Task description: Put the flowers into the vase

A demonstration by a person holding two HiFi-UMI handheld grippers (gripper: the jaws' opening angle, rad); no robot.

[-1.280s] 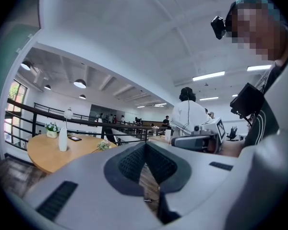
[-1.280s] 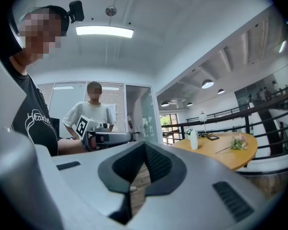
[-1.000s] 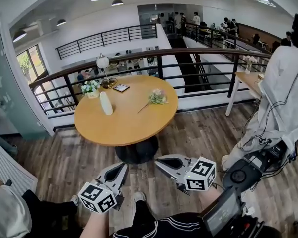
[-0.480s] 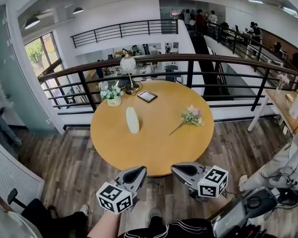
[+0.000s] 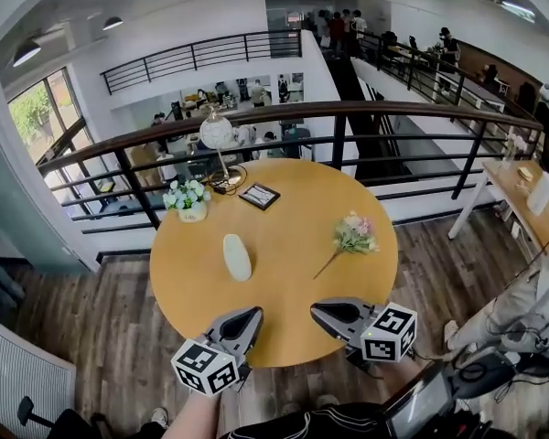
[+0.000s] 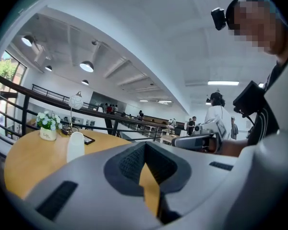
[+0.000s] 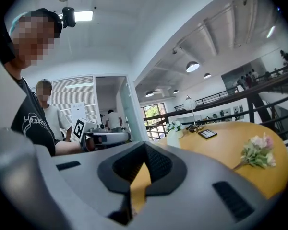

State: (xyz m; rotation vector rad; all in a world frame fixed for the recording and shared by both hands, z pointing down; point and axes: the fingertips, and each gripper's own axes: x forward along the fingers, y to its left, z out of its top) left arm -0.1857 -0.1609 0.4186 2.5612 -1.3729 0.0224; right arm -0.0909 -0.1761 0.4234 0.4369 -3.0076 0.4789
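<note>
A small bunch of pink and white flowers (image 5: 352, 236) lies on the right half of the round wooden table (image 5: 284, 300); the right gripper view also shows the flowers (image 7: 257, 152). The white vase (image 5: 237, 256) stands upright left of centre, and the left gripper view has the vase (image 6: 76, 146) at left. My left gripper (image 5: 248, 315) and right gripper (image 5: 320, 311) hover side by side at the table's near edge, both well short of vase and flowers. In each one's own view the left gripper (image 6: 146, 176) and right gripper (image 7: 139, 176) have their jaws together with nothing between them.
At the table's far side stand a pot of white flowers (image 5: 188, 197), a globe lamp (image 5: 218, 133) and a small dark frame (image 5: 259, 196). A black railing (image 5: 348, 108) runs behind the table. Another table (image 5: 522, 186) is at the right. People stand in the background.
The table has come closer and both grippers have moved forward from over the floor to its near edge. The person in white at the right has dropped out of view.
</note>
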